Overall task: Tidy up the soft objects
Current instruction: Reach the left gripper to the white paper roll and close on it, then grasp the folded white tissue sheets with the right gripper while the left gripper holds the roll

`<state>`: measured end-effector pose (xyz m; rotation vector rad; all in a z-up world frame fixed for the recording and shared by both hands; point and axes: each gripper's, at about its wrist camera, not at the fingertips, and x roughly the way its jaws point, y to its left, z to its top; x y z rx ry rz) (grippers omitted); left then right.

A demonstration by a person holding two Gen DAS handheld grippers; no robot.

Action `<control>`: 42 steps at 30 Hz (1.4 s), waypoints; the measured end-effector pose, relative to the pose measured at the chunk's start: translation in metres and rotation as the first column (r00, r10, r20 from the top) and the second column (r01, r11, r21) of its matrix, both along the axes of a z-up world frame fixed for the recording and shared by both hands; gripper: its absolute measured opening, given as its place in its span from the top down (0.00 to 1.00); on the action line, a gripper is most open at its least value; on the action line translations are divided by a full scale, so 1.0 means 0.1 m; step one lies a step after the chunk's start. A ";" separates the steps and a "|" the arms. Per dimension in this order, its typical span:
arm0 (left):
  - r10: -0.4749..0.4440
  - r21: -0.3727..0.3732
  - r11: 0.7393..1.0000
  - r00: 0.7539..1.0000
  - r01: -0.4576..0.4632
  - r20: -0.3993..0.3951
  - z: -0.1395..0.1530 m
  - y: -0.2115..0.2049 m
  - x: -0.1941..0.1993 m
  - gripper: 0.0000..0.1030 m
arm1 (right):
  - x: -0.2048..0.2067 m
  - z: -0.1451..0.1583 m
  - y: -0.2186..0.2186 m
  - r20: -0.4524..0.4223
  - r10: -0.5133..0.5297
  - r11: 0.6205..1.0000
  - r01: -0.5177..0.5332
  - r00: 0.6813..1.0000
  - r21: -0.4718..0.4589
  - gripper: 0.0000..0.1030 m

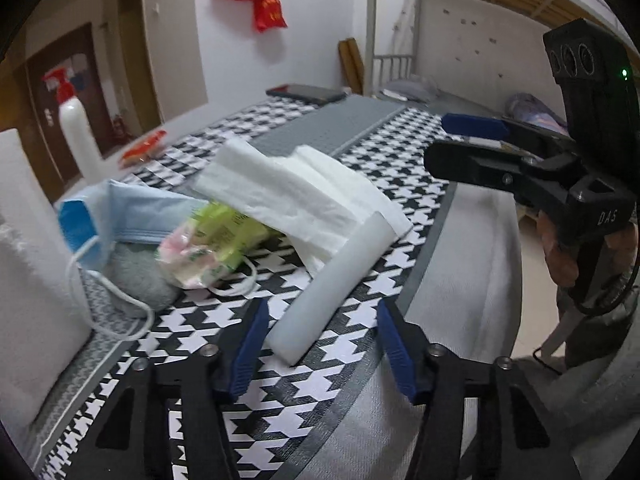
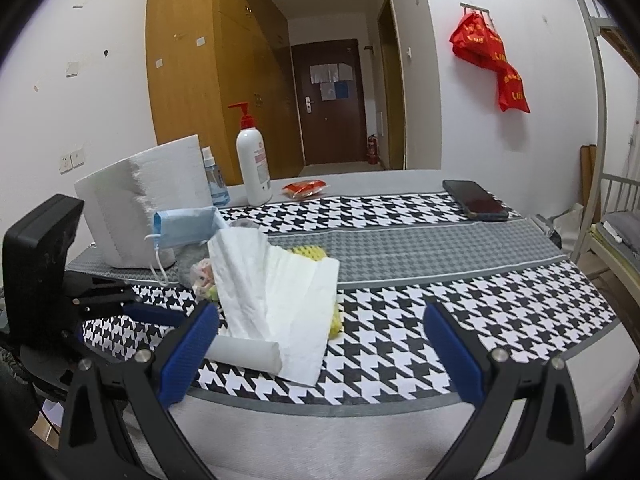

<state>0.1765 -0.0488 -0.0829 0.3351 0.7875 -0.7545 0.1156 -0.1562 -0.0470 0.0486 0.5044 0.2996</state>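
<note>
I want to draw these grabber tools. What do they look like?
Both are black plastic. The left gripper and right gripper have bright blue ribbed pads on their fingers, with silver screws. The right one's body says DAS, shows a green light and trails a black cable.

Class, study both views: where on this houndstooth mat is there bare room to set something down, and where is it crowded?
Free: the grey band between the white paper towels and the black phone, and the houndstooth patch right of the towels. Crowded: the left, where blue face mask, white foam strip, snack packets and tissue stack pile together.
</note>
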 end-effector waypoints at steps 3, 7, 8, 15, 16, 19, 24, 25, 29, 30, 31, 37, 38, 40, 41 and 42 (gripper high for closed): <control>0.024 0.017 1.000 1.000 -0.023 -0.009 -0.02 0.00 0.04 0.55 | 0.02 -0.02 -0.01 -0.006 -0.001 1.000 0.001 1.000 0.004 0.00; 0.042 0.026 0.999 0.999 -0.042 -0.023 -0.05 0.02 0.09 0.60 | 0.04 -0.03 -0.02 -0.012 0.004 1.000 -0.004 1.000 0.012 0.00; 0.039 0.031 0.999 0.999 -0.039 -0.018 -0.06 0.02 0.09 0.61 | 0.04 -0.04 -0.02 -0.013 0.005 1.000 -0.005 1.000 0.015 0.00; 0.033 0.064 0.997 0.999 -0.035 0.034 -0.05 0.01 0.02 0.78 | 0.05 -0.07 -0.01 -0.021 0.009 1.000 -0.008 1.000 0.020 0.00; 0.035 0.061 0.997 0.999 -0.038 0.040 -0.05 0.02 0.00 0.79 | 0.05 -0.07 0.00 -0.022 0.010 1.000 -0.009 1.000 0.020 0.00; 0.035 0.032 0.999 0.997 -0.038 0.070 0.00 0.07 -0.07 0.88 | 0.05 -0.07 0.01 -0.023 0.010 1.000 -0.010 1.000 0.017 0.00; 0.047 -0.026 0.999 0.992 -0.044 0.116 0.14 0.19 -0.18 0.90 | 0.04 -0.05 0.08 -0.020 0.022 1.000 -0.022 1.000 0.013 0.00; 0.054 -0.041 0.998 0.992 -0.049 0.117 0.15 0.21 -0.20 0.90 | 0.04 -0.05 0.10 -0.020 0.026 1.000 -0.026 0.999 0.011 0.00; 0.108 -0.081 0.992 0.986 -0.099 0.125 0.19 0.36 -0.21 0.90 | 0.05 -0.04 0.18 -0.020 0.040 0.999 -0.040 0.999 0.002 0.00; 0.124 -0.101 0.989 0.985 -0.112 0.119 0.21 0.41 -0.22 0.90 | 0.05 -0.05 0.19 -0.021 0.043 0.999 -0.043 0.999 -0.001 0.00; 0.137 -0.112 0.986 0.984 -0.124 0.118 0.21 0.46 -0.24 0.90 | 0.05 -0.05 0.21 -0.022 0.045 0.999 -0.046 0.999 -0.005 0.00; 0.227 -0.141 0.968 0.965 -0.209 0.130 0.23 0.73 -0.37 0.90 | 0.07 -0.05 0.36 -0.032 0.077 0.997 -0.078 0.997 -0.015 0.00; 0.240 -0.138 0.965 0.961 -0.222 0.135 0.23 0.77 -0.39 0.90 | 0.08 -0.06 0.39 -0.034 0.085 0.996 -0.085 0.996 -0.018 0.00; 0.251 -0.124 0.964 0.960 -0.236 0.126 0.19 0.86 -0.43 0.90 | 0.08 -0.06 0.43 -0.036 0.094 0.995 -0.095 0.995 -0.022 0.00; 0.250 -0.119 0.964 0.961 -0.237 0.115 0.17 0.89 -0.45 0.90 | 0.08 -0.06 0.46 -0.037 0.100 0.995 -0.101 0.994 -0.024 0.00; 0.246 -0.114 0.965 0.964 -0.235 0.099 0.14 0.91 -0.47 0.90 | 0.08 -0.06 0.47 -0.036 0.103 0.994 -0.104 0.994 -0.025 0.00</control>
